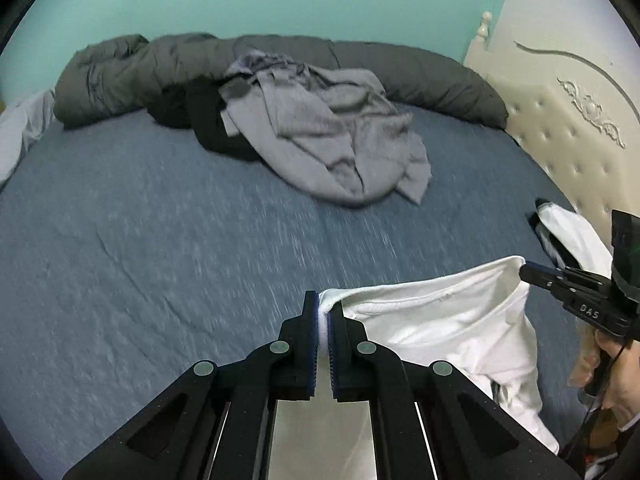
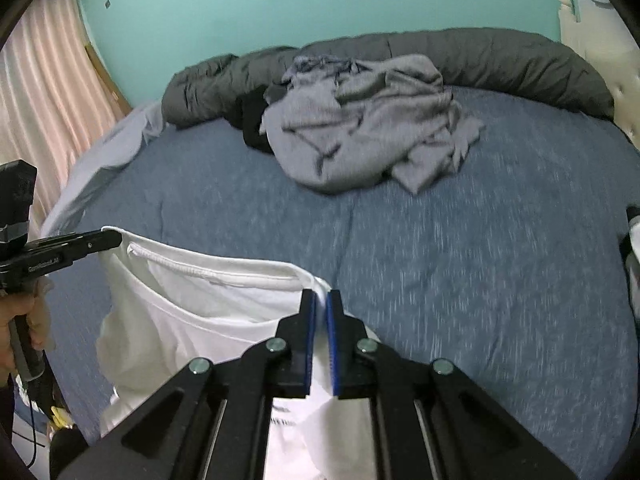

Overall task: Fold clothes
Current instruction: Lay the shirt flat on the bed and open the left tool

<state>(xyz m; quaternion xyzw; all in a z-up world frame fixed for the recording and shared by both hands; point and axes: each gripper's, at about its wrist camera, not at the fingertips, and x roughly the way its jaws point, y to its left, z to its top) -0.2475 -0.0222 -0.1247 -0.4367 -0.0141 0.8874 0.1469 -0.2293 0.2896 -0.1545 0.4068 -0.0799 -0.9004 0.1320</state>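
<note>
A white T-shirt (image 1: 440,320) hangs by its collar end above the blue bed (image 1: 160,240), stretched between both grippers. My left gripper (image 1: 323,309) is shut on its left shoulder edge. My right gripper (image 1: 527,271) pinches the other shoulder, with a hand below it. In the right wrist view the right gripper (image 2: 322,303) is shut on the white T-shirt (image 2: 200,312), and the left gripper (image 2: 115,239) holds its far corner. The shirt's lower part drops out of sight below the fingers.
A crumpled grey garment (image 1: 332,132) (image 2: 368,128) lies mid-bed over a black garment (image 1: 208,124). A rolled dark grey duvet (image 1: 120,76) runs along the teal wall. A cream headboard (image 1: 568,120) is on the right, more clothing (image 1: 560,232) below it, and a pink curtain (image 2: 40,100) on the left.
</note>
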